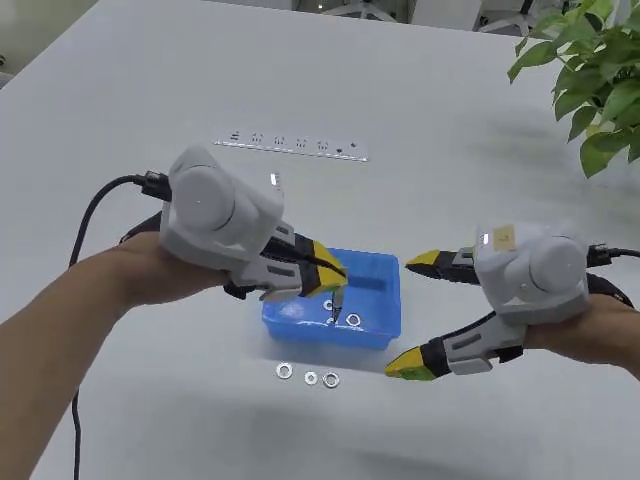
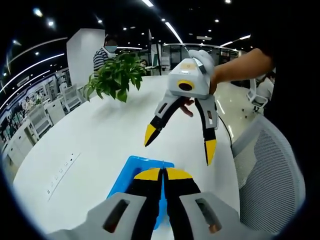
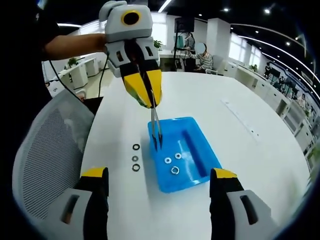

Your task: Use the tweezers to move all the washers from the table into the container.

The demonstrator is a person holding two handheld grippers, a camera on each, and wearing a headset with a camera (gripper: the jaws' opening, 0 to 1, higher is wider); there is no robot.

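Counter (image 1: 300, 80): broad, matte white, smooth.

Tray (image 1: 380, 270): the container; blue glossy plastic, shallow, rectangular with rounded corners and a raised ridge along its floor. It sits near the counter's front edge, between the two claws.

Washers (image 1: 284, 371): small flat metal rings, silvery. Three lie in a short row on the bare counter just in front of the tray. The right gripper view shows three more resting on the tray floor.

Tweezers (image 3: 155, 127): slim, straight, pointed metal. They hang tips-down into the tray, just beside the washers there; I cannot tell whether a washer is pinched.

Left claw (image 1: 335, 272): grey shell, black jaws with yellow tips. It is clenched on the tweezers' upper end and held above the tray.

Right claw (image 3: 158, 173): same build. It is released, with its jaws spread wide and nothing between them, and hovers right of the tray.

Power strip (image 1: 290, 145): long, flat, pale, farther back on the counter.

Plant (image 1: 595, 70): leafy green, at the far right corner.

Chair (image 3: 45, 150): grey mesh back, at the counter's edge.
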